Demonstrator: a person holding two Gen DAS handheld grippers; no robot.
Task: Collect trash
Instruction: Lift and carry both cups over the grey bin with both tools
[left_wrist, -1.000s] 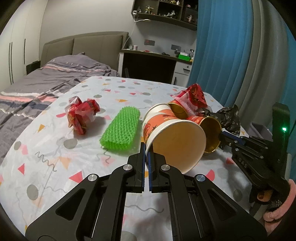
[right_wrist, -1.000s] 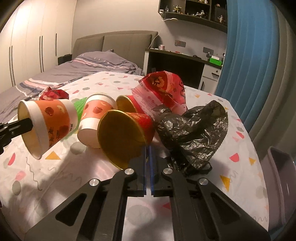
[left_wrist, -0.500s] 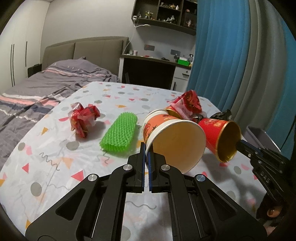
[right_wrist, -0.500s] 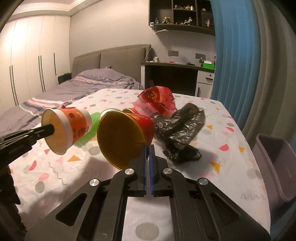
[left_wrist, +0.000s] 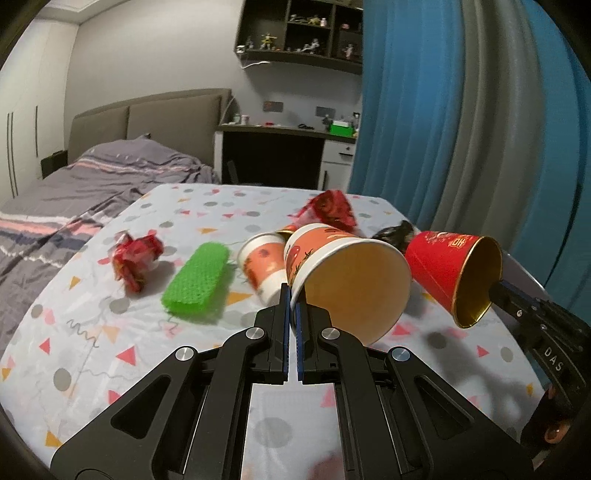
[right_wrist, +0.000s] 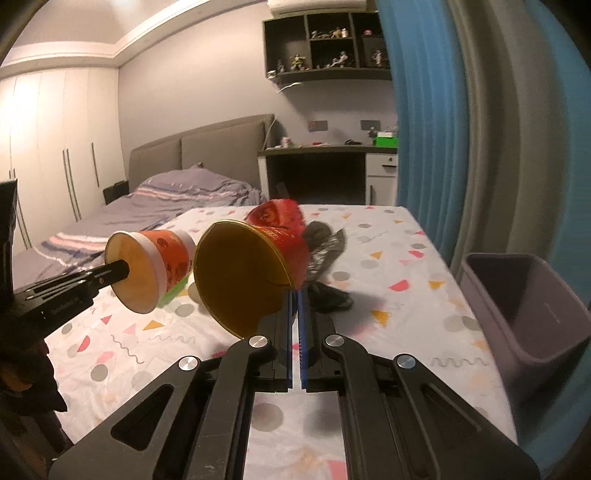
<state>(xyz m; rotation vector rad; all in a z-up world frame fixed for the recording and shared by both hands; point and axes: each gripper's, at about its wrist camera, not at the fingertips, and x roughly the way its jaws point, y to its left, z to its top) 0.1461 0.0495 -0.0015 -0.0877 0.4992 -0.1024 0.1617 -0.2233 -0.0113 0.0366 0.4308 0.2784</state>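
My left gripper (left_wrist: 293, 295) is shut on the rim of an orange-and-white paper cup (left_wrist: 347, 273), held off the table with its mouth toward the camera. My right gripper (right_wrist: 295, 295) is shut on the rim of a red cup with a gold inside (right_wrist: 243, 273), also lifted. Each held cup shows in the other view: the red cup (left_wrist: 454, 273) at right, the orange cup (right_wrist: 147, 266) at left. On the patterned tablecloth (left_wrist: 92, 332) lie another orange cup (left_wrist: 262, 266), a green foam net (left_wrist: 195, 280), a crumpled red wrapper (left_wrist: 135, 258), a red snack bag (left_wrist: 330, 210) and a black plastic bag (right_wrist: 325, 254).
A grey-purple bin (right_wrist: 524, 314) stands off the table's right edge, by the blue curtain (right_wrist: 424, 110). A bed (left_wrist: 92, 184) lies left of the table. Behind are a desk (left_wrist: 280, 147) and a wall shelf with figurines.
Both grippers have risen and drawn back with their cups. The red cup came off the pile by the black bag and swung right. The bin has come into fuller view.
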